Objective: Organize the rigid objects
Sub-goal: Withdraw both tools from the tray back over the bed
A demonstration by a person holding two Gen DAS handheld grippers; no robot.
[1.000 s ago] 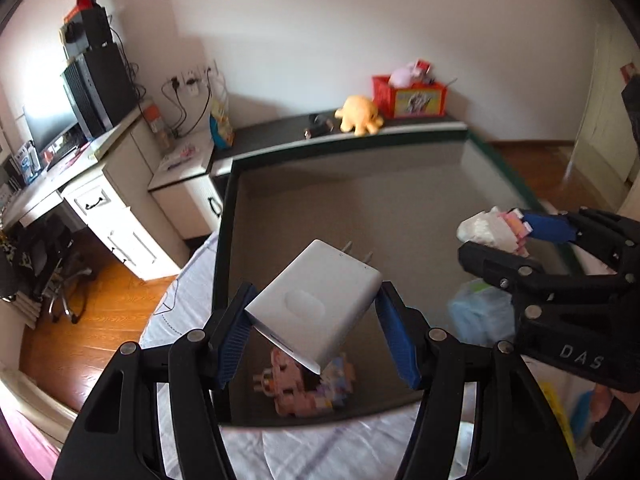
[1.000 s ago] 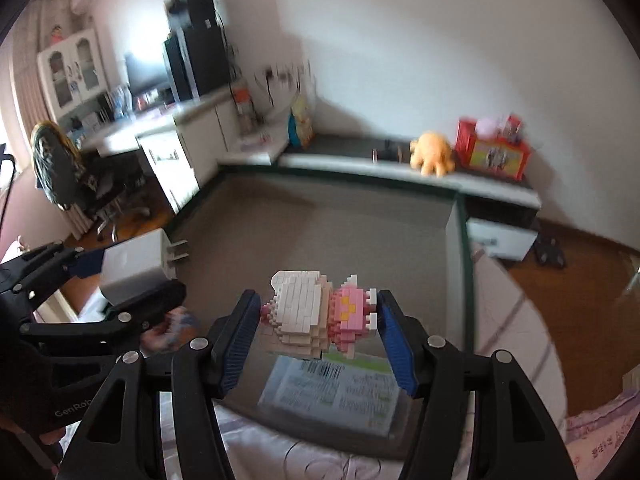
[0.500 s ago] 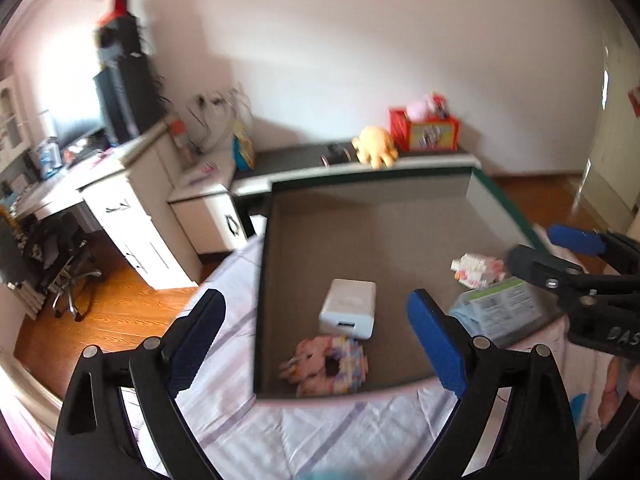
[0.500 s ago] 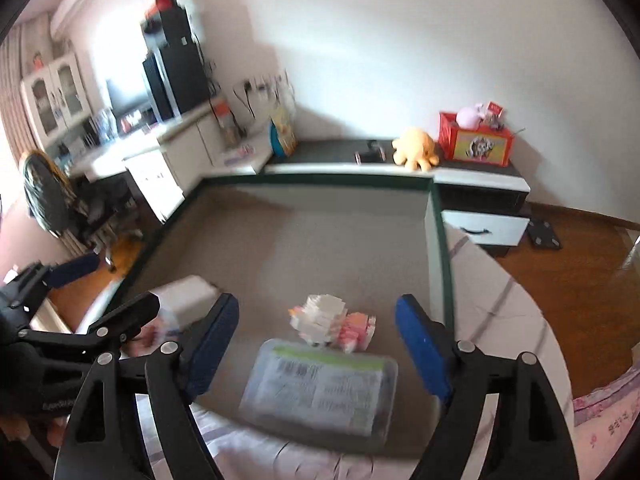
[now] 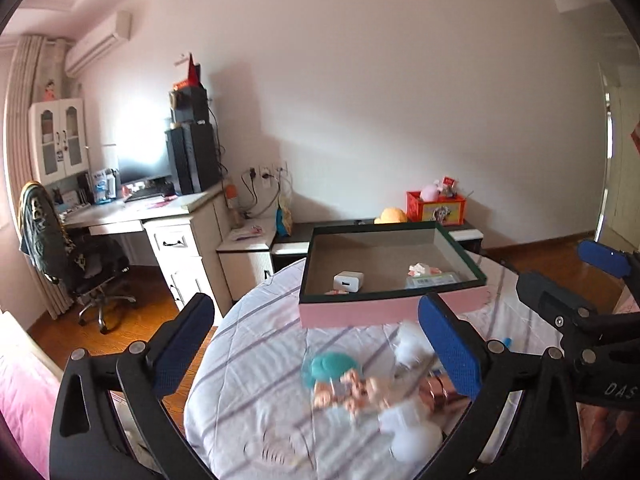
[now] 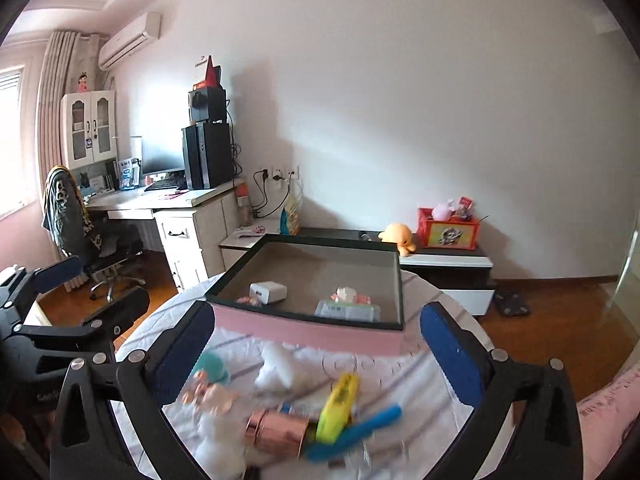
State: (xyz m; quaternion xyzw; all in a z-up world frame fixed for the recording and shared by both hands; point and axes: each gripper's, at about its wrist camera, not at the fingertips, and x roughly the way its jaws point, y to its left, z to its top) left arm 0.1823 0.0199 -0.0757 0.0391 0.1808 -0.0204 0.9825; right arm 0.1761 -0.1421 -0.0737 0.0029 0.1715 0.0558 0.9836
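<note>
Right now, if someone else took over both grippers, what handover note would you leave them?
Left gripper and right gripper: jaws opening, nothing between them.
In the pink box: white charger, block figure, flat packet, and a small pink toy at the near wall.
Left on the bedspread: teal-haired doll, copper tube, yellow item, blue item, white pieces, all blurred.
Next: probably box the rigid ones.
</note>
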